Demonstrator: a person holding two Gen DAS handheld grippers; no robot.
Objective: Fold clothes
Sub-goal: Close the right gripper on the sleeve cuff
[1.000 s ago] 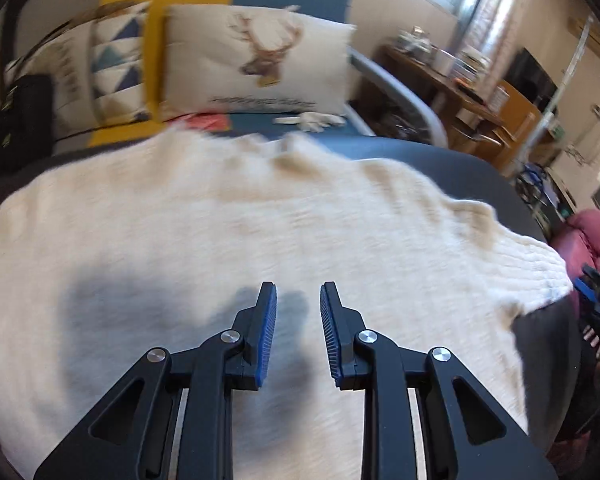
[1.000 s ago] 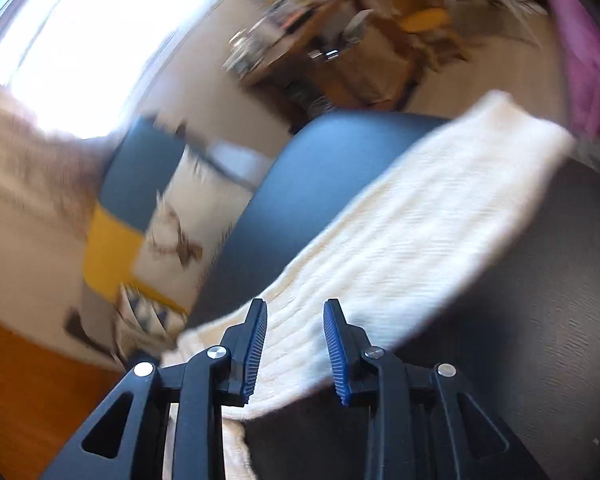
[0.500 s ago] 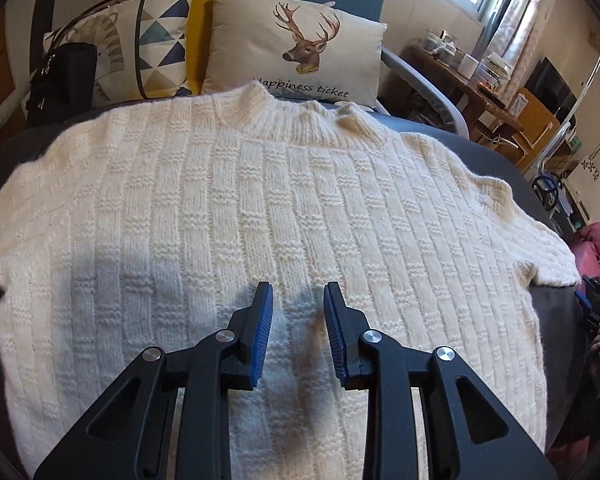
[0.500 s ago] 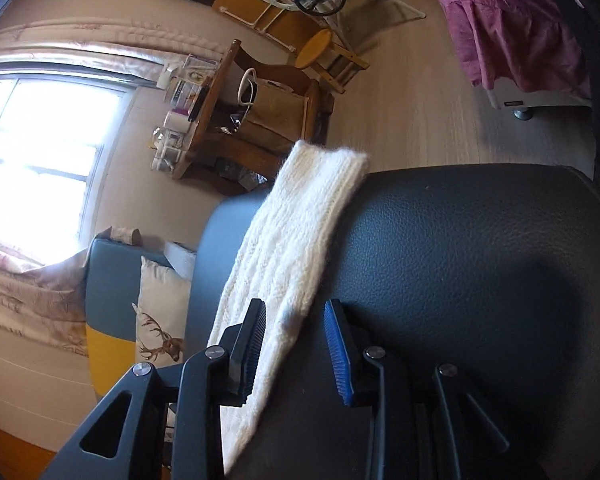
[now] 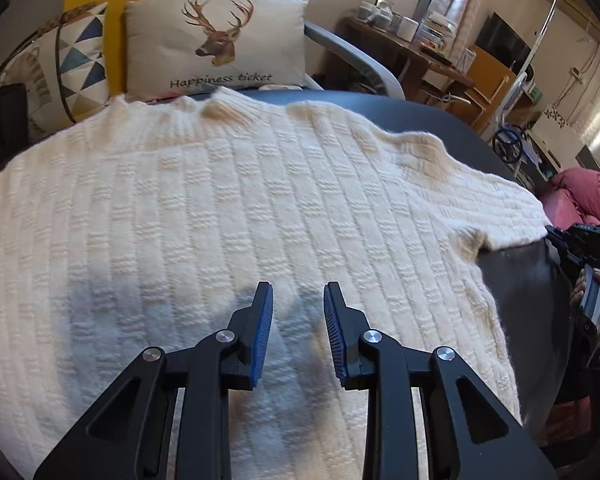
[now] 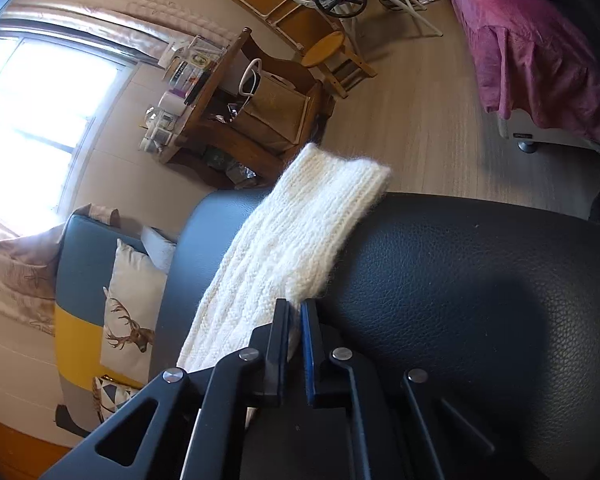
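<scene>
With the cream knit sweater [image 5: 228,216] lying flat on the dark padded bench [image 6: 480,280], the right gripper [image 6: 294,312] is pinching only the sleeve's [image 6: 300,240] fuzzy edge, which is risking a slip, while the left gripper [image 5: 298,300] is hovering, fingers spread, empty.

Blown-out window [image 6: 40,96] glare, fisheye-bent edges, sharp
</scene>
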